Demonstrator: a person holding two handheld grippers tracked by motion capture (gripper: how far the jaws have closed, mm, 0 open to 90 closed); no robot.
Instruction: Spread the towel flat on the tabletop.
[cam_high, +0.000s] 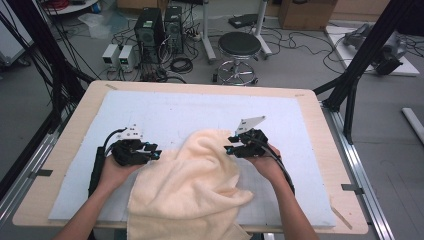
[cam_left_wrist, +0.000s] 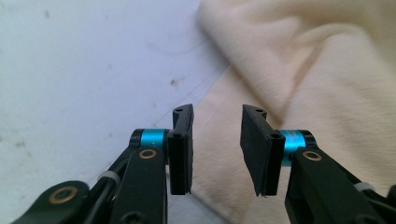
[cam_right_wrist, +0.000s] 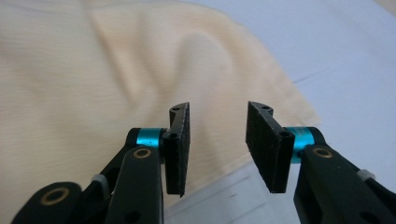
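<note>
Flanking a cream towel (cam_high: 192, 185) from both sides, both grippers sit released with nothing between the jaws. The towel lies crumpled on the pale blue mat (cam_high: 165, 107) covering the bench (cam_high: 320, 150), bunched high in the middle, its near end draped over the bench's front edge toward the person. Left gripper (cam_high: 156, 152) is just beside the towel's left edge, pointing right at it; in the left gripper view (cam_left_wrist: 215, 144) the towel's edge runs diagonally under and beyond the parted jaws, cloth to the right, bare mat to the left. Right gripper (cam_high: 229, 145) is at the upper right of the bunched fold, pointing left, touching or nearly touching the cloth; the right gripper view (cam_right_wrist: 217, 147) has the towel's edge passing below the gap, cloth on the left, mat on the right. Towel's long axis runs roughly front to back between the hands. Both hands about equally near; likely next is each pinching its own edge.
</note>
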